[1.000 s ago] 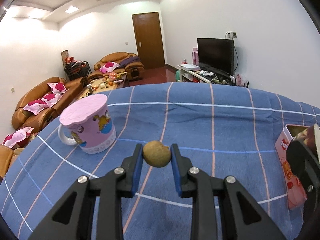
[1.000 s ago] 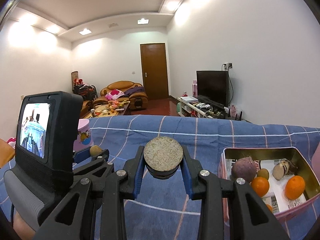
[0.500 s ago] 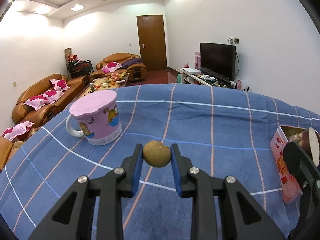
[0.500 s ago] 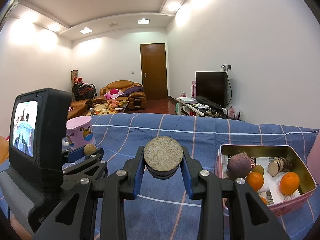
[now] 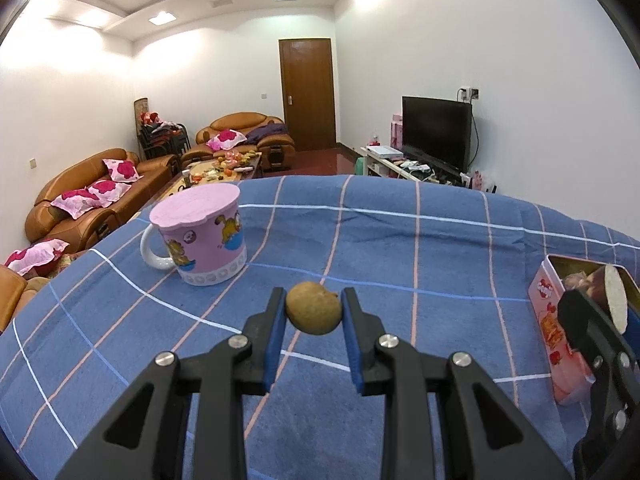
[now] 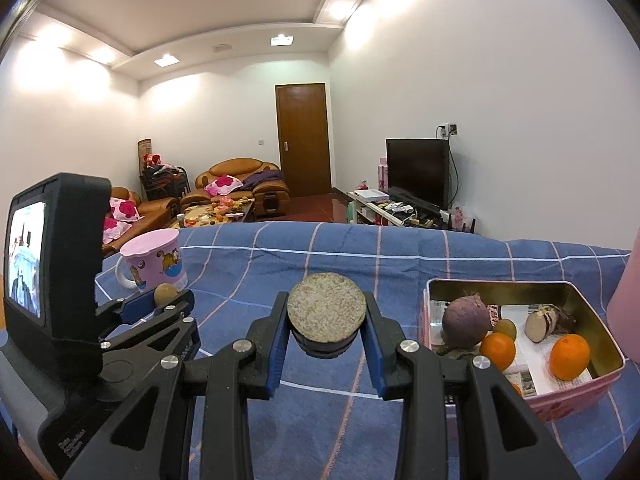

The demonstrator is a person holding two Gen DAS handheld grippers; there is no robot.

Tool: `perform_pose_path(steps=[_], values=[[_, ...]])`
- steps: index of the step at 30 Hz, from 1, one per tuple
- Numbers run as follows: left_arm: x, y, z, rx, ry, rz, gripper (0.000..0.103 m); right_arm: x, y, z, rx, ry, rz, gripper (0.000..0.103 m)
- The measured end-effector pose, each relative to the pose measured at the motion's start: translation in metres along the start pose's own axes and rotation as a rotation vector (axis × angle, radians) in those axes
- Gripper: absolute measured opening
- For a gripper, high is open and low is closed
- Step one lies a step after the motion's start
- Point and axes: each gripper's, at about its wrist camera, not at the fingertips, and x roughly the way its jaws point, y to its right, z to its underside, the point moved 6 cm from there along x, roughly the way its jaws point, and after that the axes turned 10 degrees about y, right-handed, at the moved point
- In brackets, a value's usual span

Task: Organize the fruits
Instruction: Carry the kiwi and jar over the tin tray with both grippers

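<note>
My left gripper (image 5: 313, 297) is shut on a small round brown fruit (image 5: 314, 314), held above the blue checked cloth (image 5: 400, 248). It also shows at the left of the right wrist view, where the left gripper (image 6: 168, 300) still carries the brown fruit (image 6: 165, 294). My right gripper (image 6: 326, 300) is shut on a thick cut root piece (image 6: 326, 314) with a pale rough face. A pink tin (image 6: 496, 281) stands to its right, holding a purple root (image 6: 466, 318), two oranges (image 6: 497, 350), a small greenish fruit (image 6: 505, 328) and a cut piece (image 6: 548, 320).
A pink lidded mug (image 5: 200, 236) stands on the cloth ahead and left of the left gripper. The tin (image 5: 548, 312) lies at the right edge of the left wrist view, partly behind the right gripper (image 5: 592, 320). Sofas, a low table and a TV lie beyond the table's far edge.
The left gripper has slid leftward with the brown fruit, so the mug now shows fully in the right wrist view. The right gripper has kept still with its cut piece.
</note>
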Motion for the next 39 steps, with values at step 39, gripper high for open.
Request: perform_pose_path(steps=[39], values=[[-0.045, 0.097, 0.008, 0.066, 0.03, 0.129, 0.029, -0.051, 0.085, 0.008, -0.016, 0.009, 0.091, 0.036]])
